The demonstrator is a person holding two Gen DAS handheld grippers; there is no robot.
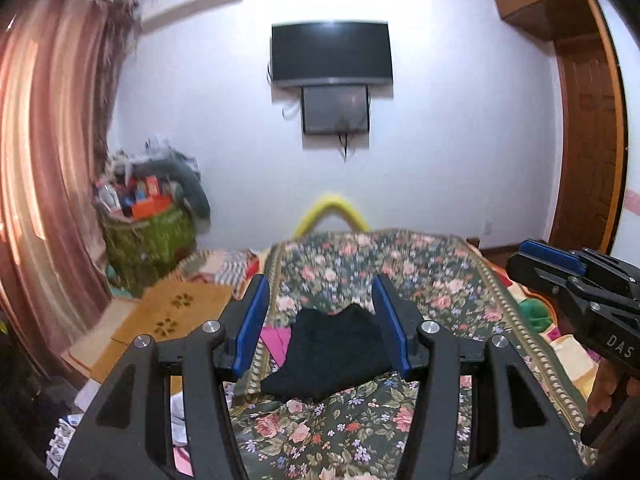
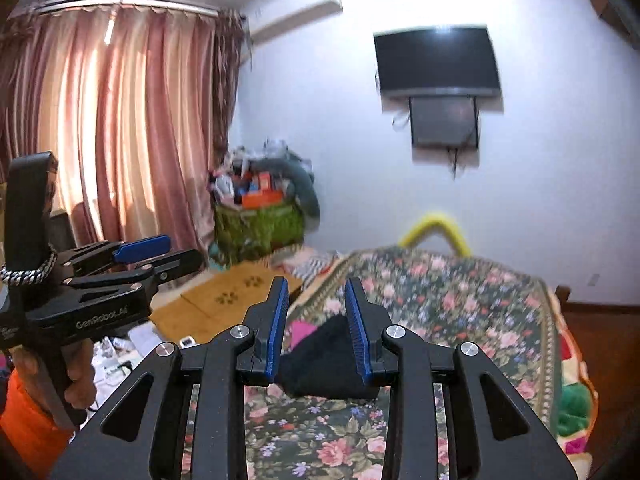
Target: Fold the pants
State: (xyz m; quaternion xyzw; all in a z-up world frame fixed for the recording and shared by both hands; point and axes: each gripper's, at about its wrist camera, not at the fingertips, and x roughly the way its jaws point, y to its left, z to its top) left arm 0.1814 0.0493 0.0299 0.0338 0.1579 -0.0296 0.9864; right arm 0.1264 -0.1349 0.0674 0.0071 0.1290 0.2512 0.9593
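Black pants (image 1: 328, 352) (image 2: 320, 364) lie folded in a compact bundle on the floral bedspread (image 1: 420, 272) (image 2: 440, 288). My left gripper (image 1: 321, 280) hovers above and in front of them, its blue-padded jaws wide apart with nothing between them. My right gripper (image 2: 316, 282) is raised over the same bundle, its jaws closer together but empty. Each gripper shows in the other's view: the right gripper (image 1: 518, 256) at the right edge, the left gripper (image 2: 182, 249) at the left, held by a hand (image 2: 80, 380) with an orange sleeve. Neither touches the pants.
A pink cloth (image 1: 276, 338) lies just left of the pants. Flat cardboard (image 1: 176, 312) sits beside the bed on the left. A full green basket (image 1: 148, 236) stands by the curtain. A television (image 1: 332, 54) hangs on the far wall. A wooden door (image 1: 588, 140) is at the right.
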